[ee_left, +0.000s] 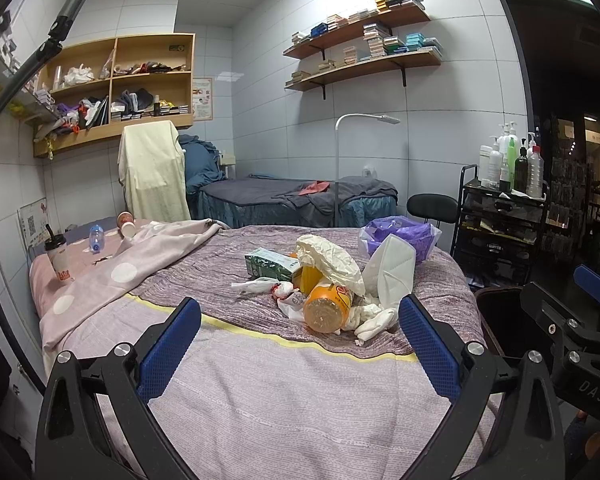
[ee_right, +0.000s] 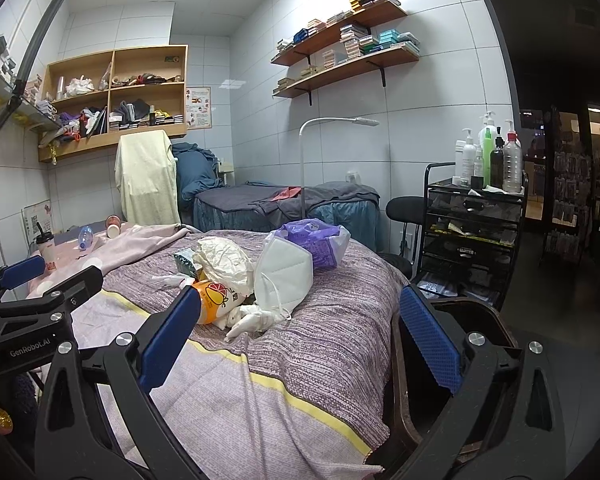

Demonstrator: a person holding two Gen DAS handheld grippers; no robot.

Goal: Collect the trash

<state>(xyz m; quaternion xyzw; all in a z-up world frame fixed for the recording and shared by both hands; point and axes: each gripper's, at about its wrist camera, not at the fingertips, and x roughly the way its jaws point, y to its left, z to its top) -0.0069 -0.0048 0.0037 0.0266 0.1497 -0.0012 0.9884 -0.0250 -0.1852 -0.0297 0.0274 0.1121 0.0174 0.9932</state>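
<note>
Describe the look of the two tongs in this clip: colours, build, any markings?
Both tongs, left and right, are black plastic frames with silver screw heads and two fingers faced with blue textured pads. The left body reads "GenRobot.AI" in the right view; the right body shows "DAS" lettering.

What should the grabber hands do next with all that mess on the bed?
Probably move the left gripper forward to the orange bottle. Its jaws are open and empty, and the bottle lies on its side at the near edge of the pile, right ahead. The right gripper is open too, beside the dark bin.
</note>
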